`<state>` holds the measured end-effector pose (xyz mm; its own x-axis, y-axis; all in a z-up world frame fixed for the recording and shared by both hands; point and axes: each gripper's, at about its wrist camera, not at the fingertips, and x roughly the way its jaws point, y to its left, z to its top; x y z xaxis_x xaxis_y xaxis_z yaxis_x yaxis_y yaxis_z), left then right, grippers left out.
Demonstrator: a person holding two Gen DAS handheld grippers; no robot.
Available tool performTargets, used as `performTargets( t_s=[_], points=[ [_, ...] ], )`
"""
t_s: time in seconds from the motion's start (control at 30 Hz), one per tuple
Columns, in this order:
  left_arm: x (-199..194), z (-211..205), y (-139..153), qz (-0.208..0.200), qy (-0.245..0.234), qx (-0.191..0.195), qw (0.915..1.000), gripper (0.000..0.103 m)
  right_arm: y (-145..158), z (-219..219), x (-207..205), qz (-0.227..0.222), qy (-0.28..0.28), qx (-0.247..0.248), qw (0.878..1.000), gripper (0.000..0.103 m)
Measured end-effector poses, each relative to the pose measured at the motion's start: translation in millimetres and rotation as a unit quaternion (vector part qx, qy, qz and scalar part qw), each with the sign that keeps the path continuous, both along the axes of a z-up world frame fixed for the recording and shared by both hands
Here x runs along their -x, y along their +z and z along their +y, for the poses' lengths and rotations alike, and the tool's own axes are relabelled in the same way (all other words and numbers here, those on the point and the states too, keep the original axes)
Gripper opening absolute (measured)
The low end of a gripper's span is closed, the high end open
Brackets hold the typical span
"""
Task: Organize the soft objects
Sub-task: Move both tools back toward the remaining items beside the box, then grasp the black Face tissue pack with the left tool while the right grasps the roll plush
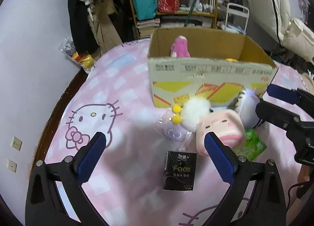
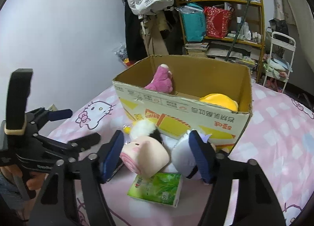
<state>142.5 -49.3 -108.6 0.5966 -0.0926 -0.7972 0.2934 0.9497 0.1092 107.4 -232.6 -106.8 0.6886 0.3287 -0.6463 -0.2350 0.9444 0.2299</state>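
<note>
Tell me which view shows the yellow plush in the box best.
Right wrist. The yellow plush lies exposed in the cardboard box's right corner there. In the left wrist view only a sliver peeks over the box's front wall.

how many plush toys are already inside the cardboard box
2. A pink plush leans in the left part of the cardboard box; a yellow one lies in the right near corner. The front wall hides part of the floor, so more may be hidden.
</note>
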Motion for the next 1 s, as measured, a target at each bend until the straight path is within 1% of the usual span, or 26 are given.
performTargets(
  t_s=[0.17, 0.33, 0.43, 0.63, 0.73, 0.8, 0.83, 0.93, 1.0],
  points=[
    [-3, -5, -11, 0.033, -0.018, -0.002, 0.9993, 0.099, -6, 8, -1, 0.008, 0.015, 0.006, 1.000, 0.071],
    [-7, -7, -23, 0.063, -0.021, 0.001, 0.9978, 0.099, -16, 16, -9, 0.022, 0.026, 0.013, 0.999, 0.071],
    [-10, -7, -31, 0.083, -0.022, 0.003, 0.9963, 0.099, -22, 20, -12, 0.030, 0.027, 0.027, 0.999, 0.071],
    [-17, -10, -45, 0.110, -0.024, 0.001, 0.9937, 0.099, -33, 22, -20, 0.046, 0.036, 0.016, 0.998, 0.071],
    [-17, -12, -49, 0.118, -0.026, -0.003, 0.9926, 0.099, -36, 23, -23, 0.052, 0.040, 0.008, 0.998, 0.065],
    [-17, -12, -51, 0.121, -0.019, -0.007, 0.9924, 0.099, -39, 24, -25, 0.058, 0.045, 0.003, 0.997, 0.062],
    [-17, -11, -51, 0.123, -0.017, -0.004, 0.9922, 0.098, -40, 24, -25, 0.061, 0.046, 0.002, 0.997, 0.060],
    [-19, -9, -53, 0.138, -0.023, 0.011, 0.9901, 0.087, -43, 27, -26, 0.067, 0.050, 0.001, 0.997, 0.060],
    [-17, -12, -54, 0.142, -0.030, 0.008, 0.9894, 0.085, -45, 28, -27, 0.069, 0.051, 0.002, 0.996, 0.060]
  ],
)
